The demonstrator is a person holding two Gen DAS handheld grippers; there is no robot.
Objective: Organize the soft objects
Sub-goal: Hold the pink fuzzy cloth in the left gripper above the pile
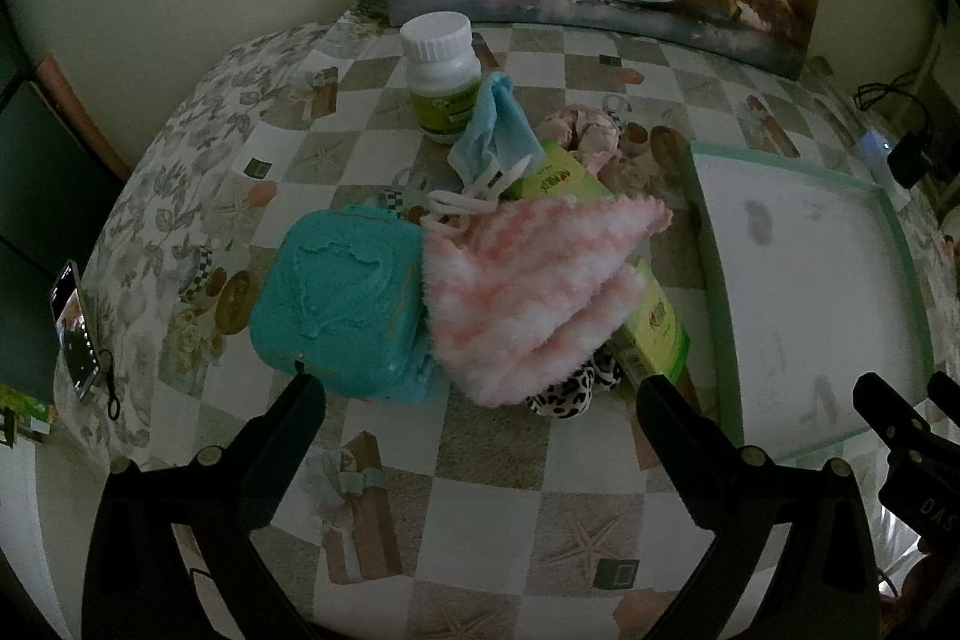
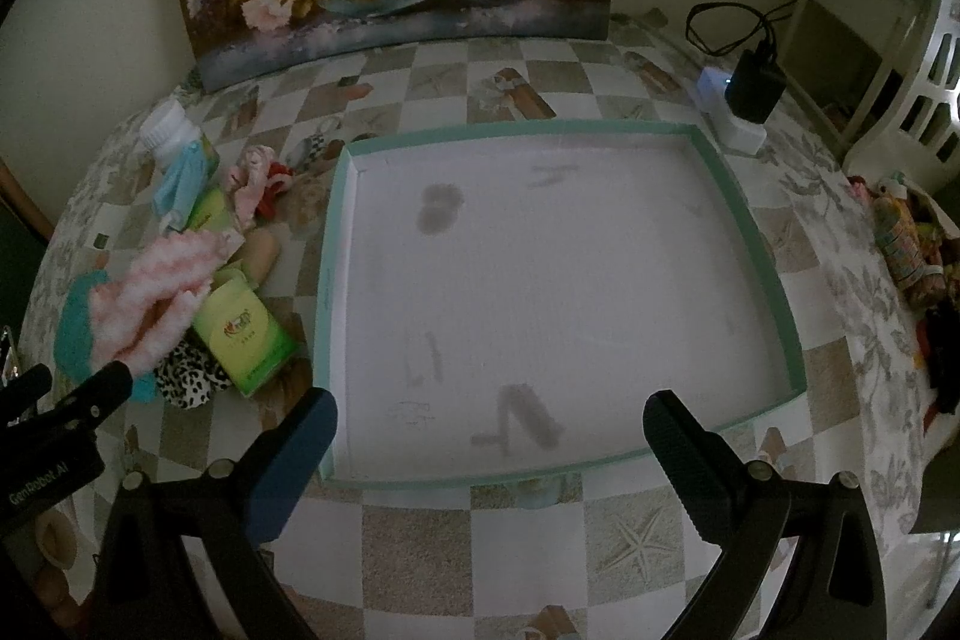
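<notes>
your left tool (image 1: 480, 388) is wide open, right tool (image 2: 489, 406) too. that fluffy pink cloth (image 1: 528, 292) looks light and floppy, so pinch its near edge.

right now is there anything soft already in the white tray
No, the white tray holds nothing but smudges on its floor; the pink fluffy cloth lies on the table to its left.
</notes>
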